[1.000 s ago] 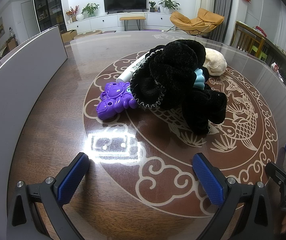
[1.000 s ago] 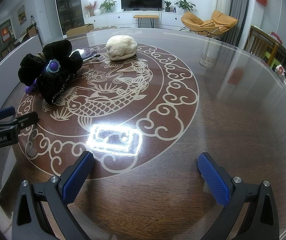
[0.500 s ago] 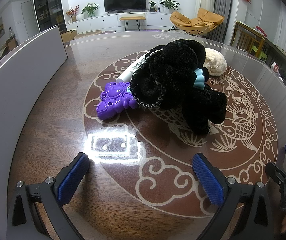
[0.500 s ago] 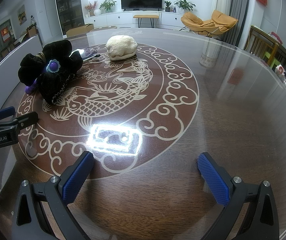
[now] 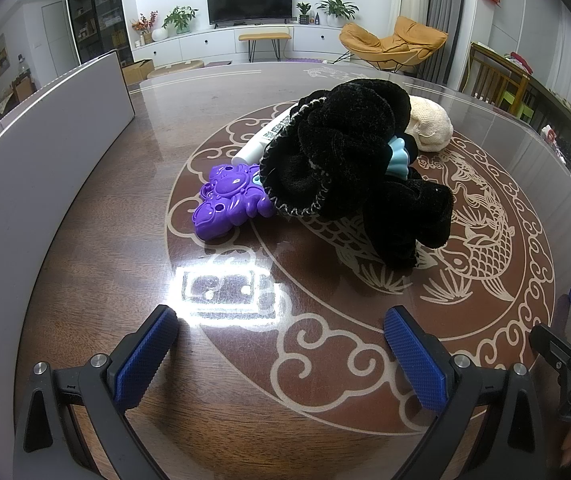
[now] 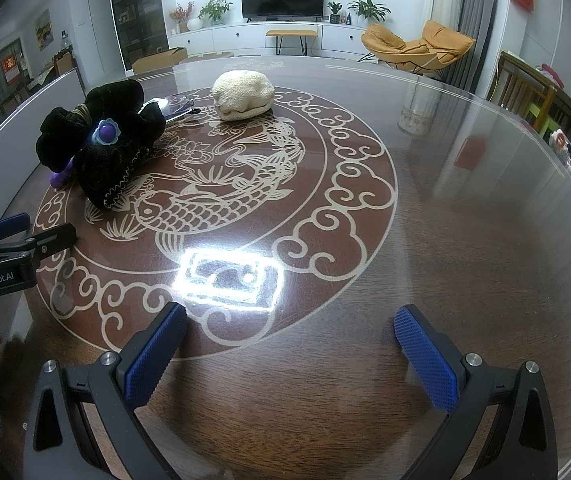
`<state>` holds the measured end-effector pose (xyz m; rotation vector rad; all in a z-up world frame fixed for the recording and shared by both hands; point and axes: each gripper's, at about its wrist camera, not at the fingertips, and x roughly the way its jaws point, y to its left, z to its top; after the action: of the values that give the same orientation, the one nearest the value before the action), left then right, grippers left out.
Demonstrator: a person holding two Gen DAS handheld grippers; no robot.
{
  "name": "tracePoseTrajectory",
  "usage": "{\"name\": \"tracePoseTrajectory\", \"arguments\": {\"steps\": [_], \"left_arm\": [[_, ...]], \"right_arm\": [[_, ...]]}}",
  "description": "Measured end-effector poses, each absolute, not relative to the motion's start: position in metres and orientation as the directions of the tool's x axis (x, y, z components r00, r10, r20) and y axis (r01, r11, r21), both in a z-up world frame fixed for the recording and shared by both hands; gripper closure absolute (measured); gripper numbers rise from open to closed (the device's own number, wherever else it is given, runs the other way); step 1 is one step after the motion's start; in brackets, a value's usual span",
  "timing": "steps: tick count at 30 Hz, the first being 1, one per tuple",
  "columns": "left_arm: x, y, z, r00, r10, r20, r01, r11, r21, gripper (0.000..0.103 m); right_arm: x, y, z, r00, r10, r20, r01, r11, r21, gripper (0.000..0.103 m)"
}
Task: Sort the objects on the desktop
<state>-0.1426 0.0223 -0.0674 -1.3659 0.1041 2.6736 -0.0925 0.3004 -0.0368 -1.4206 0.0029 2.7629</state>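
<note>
Black fuzzy cloth (image 5: pixel 349 168) is what I'm staring at, heaped straight ahead of my left gripper (image 5: pixel 281 340), a bit right of centre. Both fingers on that side are spread wide and holding nothing. Same for the right gripper (image 6: pixel 291 338): wide open, empty, hovering over bare surface (image 6: pixel 465 240).

Key thing for the next move: the pile is way closer to the left. From the right view it sits far off to the left, well apart from those fingers, so I reckon left goes first. The heap's long axis runs roughly from near-right to far-left across my view.

What's in it: the cloth is soft and lumpy with a light stitched edge, draped over other stuff. A purple toy (image 5: pixel 231 204) pokes out on the left side, touching the cloth, flat on the surface. A white tube (image 5: pixel 261 140) sticks out behind, half buried. Something light blue (image 5: pixel 397 158) peeks out on the right. A cream knit lump (image 6: pixel 243 94) sits just behind the heap; can't tell if they touch.

Nothing's sorted yet, I'd say. The toy looks like the easiest first grab.
</note>
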Motion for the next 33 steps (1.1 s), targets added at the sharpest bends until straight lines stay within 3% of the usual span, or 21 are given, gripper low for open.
{"name": "tracePoseTrajectory", "arguments": {"steps": [7,14,18,22,24,25,26,27,29,33], "left_arm": [[-0.114,0.001,-0.065,-0.554,0.144,-0.820,-0.252,-0.968,0.000,0.000],[-0.095,-0.034,-0.069,-0.570,0.111,-0.814,-0.191,-0.982,-0.001,0.000],[-0.096,-0.033,-0.072,-0.575,0.104,-0.811,-0.180,-0.984,0.002,0.000],[-0.097,-0.032,-0.072,-0.576,0.104,-0.811,-0.180,-0.984,0.001,0.000],[-0.097,-0.032,-0.072,-0.575,0.104,-0.811,-0.180,-0.984,0.001,0.000],[-0.097,-0.032,-0.073,-0.575,0.105,-0.811,-0.180,-0.984,0.001,0.000],[-0.097,-0.032,-0.072,-0.576,0.105,-0.811,-0.180,-0.984,0.001,0.000],[-0.097,-0.033,-0.073,-0.576,0.105,-0.811,-0.180,-0.984,0.001,0.000],[-0.097,-0.033,-0.073,-0.576,0.105,-0.811,-0.180,-0.984,0.001,0.000],[-0.097,-0.033,-0.073,-0.576,0.105,-0.811,-0.180,-0.984,0.001,0.000]], "right_arm": [[-0.092,0.300,-0.037,-0.581,0.030,-0.813,-0.032,-0.999,-0.014,0.000],[-0.098,0.300,-0.040,-0.571,0.023,-0.820,-0.032,-0.999,-0.006,0.000],[-0.120,0.277,-0.031,-0.561,-0.149,-0.815,0.066,-0.989,0.135,0.000],[-0.153,0.226,-0.019,-0.597,-0.228,-0.769,0.212,-0.969,0.122,0.001],[-0.171,0.207,-0.017,-0.604,-0.246,-0.758,0.253,-0.961,0.110,0.011],[-0.180,0.198,-0.017,-0.601,-0.256,-0.757,0.277,-0.955,0.103,0.026],[-0.185,0.191,-0.018,-0.595,-0.264,-0.759,0.300,-0.949,0.096,0.051],[-0.191,0.186,-0.021,-0.584,-0.271,-0.765,0.320,-0.943,0.090,0.060],[-0.193,0.183,-0.025,-0.577,-0.261,-0.773,0.329,-0.941,0.072,0.069],[-0.155,0.201,-0.019,-0.588,-0.264,-0.765,0.353,-0.934,0.051,0.069]]}}
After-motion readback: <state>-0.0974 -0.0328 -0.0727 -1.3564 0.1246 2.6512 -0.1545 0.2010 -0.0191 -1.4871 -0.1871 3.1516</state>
